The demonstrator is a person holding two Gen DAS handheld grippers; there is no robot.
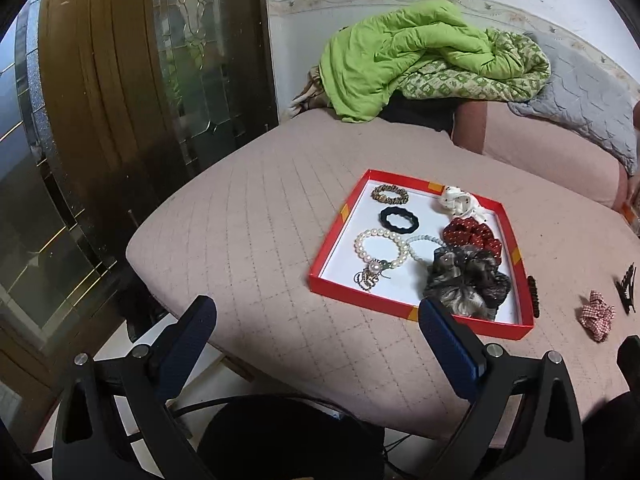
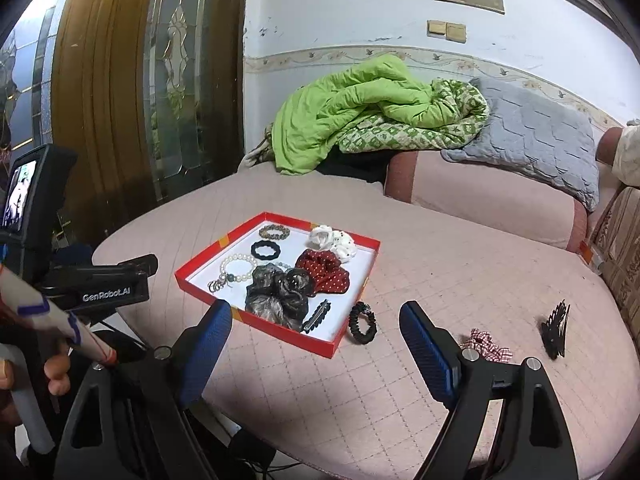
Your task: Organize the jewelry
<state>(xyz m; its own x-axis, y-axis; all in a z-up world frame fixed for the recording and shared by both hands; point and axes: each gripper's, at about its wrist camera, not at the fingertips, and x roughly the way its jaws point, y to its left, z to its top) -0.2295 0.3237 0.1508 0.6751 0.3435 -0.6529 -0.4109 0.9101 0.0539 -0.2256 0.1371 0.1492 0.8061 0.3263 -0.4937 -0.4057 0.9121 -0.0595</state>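
A red tray [image 1: 332, 236] [image 2: 200, 258] with a white floor lies on the pink quilted cushion. It holds a pearl bracelet [image 1: 380, 248], a black scrunchie [image 1: 399, 220], a beaded bracelet [image 1: 390, 195], white, red dotted [image 2: 324, 272] and dark lace [image 1: 466, 280] scrunchies, and a hair clip [image 2: 317, 316]. Outside it lie a black coil hair tie [image 2: 363, 323], a checked scrunchie [image 1: 596, 316] [image 2: 486, 346] and a black claw clip [image 2: 555, 330]. My left gripper [image 1: 316, 324] is open and empty before the tray. My right gripper [image 2: 316, 328] is open and empty, near the tray's front corner.
The cushion [image 1: 256, 248] drops off at its front and left edges. A green quilt [image 1: 404, 56] and a grey pillow [image 2: 532, 148] are piled at the back. A wooden glass door [image 1: 120, 100] stands left. The left gripper's body [image 2: 100, 284] shows at the right view's left.
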